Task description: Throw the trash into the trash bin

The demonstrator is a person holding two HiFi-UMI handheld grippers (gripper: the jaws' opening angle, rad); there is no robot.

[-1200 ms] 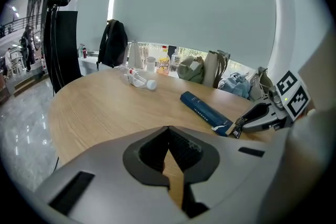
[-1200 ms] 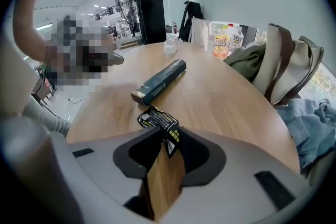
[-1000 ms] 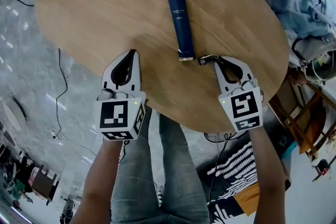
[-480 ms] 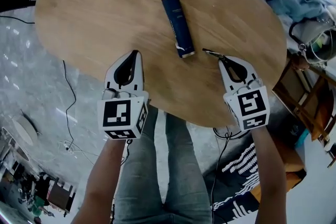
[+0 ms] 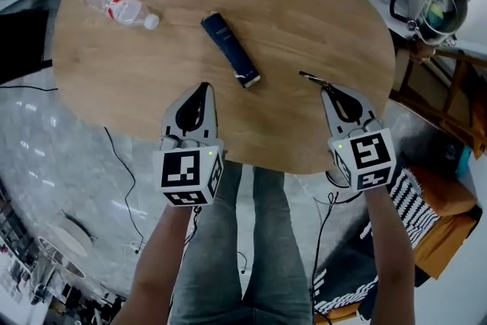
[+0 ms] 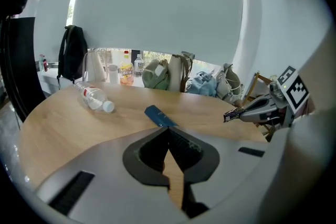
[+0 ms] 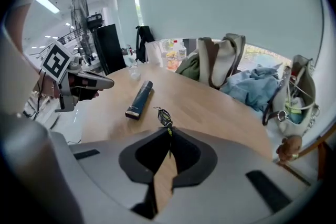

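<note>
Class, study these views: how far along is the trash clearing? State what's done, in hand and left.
Done: nothing visibly binned; no bin shows. In hand: the right tool, jaws just closing, pinches a small wrapper over the table; left tool shut, empty. Left: blue tube and plastic bottle lie on the table.

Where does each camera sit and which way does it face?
Head view: on the head, facing steeply down at the table; left tongs, right tongs, forearms and legs show.
Left gripper view: on the left tongs, facing across the table; its shut jaws show.
Right gripper view: likewise on the right tongs, jaws pinching a wrapper.
All share the blue box.
</note>
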